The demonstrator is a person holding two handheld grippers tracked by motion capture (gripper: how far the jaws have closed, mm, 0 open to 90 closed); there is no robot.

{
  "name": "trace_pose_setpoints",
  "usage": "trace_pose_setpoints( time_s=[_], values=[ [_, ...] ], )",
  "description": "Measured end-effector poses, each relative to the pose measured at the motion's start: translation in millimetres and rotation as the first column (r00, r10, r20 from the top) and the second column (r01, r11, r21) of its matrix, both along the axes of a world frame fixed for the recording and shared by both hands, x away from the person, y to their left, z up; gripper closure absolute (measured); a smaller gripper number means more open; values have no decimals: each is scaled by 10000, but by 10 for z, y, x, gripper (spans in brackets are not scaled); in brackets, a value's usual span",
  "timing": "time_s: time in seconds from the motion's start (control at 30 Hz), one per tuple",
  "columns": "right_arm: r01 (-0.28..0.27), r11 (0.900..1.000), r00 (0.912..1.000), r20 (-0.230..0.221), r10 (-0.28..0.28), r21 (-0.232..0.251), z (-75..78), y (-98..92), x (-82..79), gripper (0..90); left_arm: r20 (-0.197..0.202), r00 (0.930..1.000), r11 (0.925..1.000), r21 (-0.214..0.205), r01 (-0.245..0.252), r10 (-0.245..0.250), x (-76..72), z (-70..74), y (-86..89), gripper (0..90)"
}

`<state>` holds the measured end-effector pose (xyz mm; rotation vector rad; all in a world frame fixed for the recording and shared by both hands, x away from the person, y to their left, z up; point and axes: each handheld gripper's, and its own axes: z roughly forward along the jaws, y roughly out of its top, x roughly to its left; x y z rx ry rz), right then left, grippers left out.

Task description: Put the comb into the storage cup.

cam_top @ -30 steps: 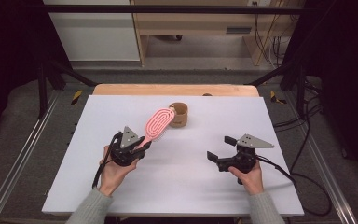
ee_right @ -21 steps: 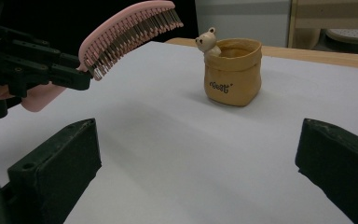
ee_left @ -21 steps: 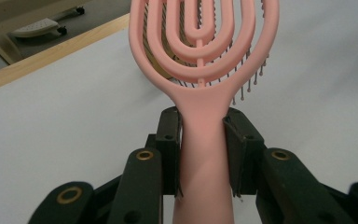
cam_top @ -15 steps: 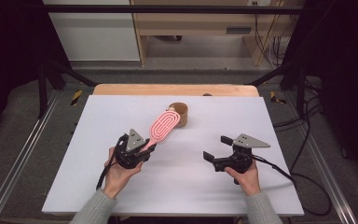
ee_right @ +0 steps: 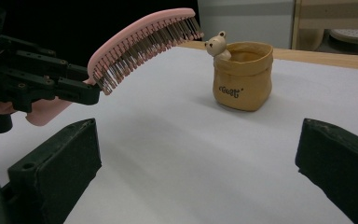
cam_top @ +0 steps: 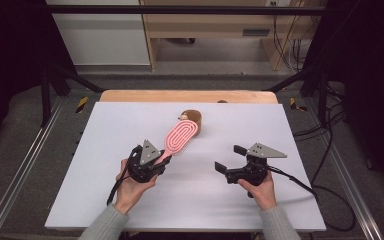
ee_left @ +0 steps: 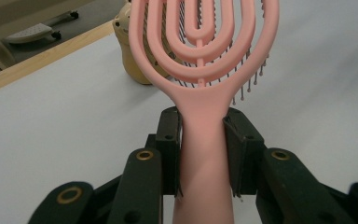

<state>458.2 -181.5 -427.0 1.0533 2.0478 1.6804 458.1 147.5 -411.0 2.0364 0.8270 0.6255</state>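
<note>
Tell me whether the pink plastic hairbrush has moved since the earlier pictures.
No. The pink plastic hairbrush keeps its place, its head beside the small tan bear pot, handle clamped in the left gripper.

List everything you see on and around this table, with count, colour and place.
hairbrush: one, pink, held off the table by its handle, bristles down, head near the pot
bear pot: one, tan, small bear on its rim, far middle of the table
table: one, white top with a wooden far edge
left claw: one, black, shut on the hairbrush handle, left of centre
right claw: one, black, open with nothing between its jaws, right of centre
hands: two, grey sleeves, near edge
</note>
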Motion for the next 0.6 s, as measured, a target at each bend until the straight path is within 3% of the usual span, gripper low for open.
trace_pose_setpoints(
  time_s=[0.6],
  values=[
    [104,9997,9999,0,-104,216,85,72,18,4,89,10000,9996,-272,-36,39,1,34,-115,691]
  ],
)
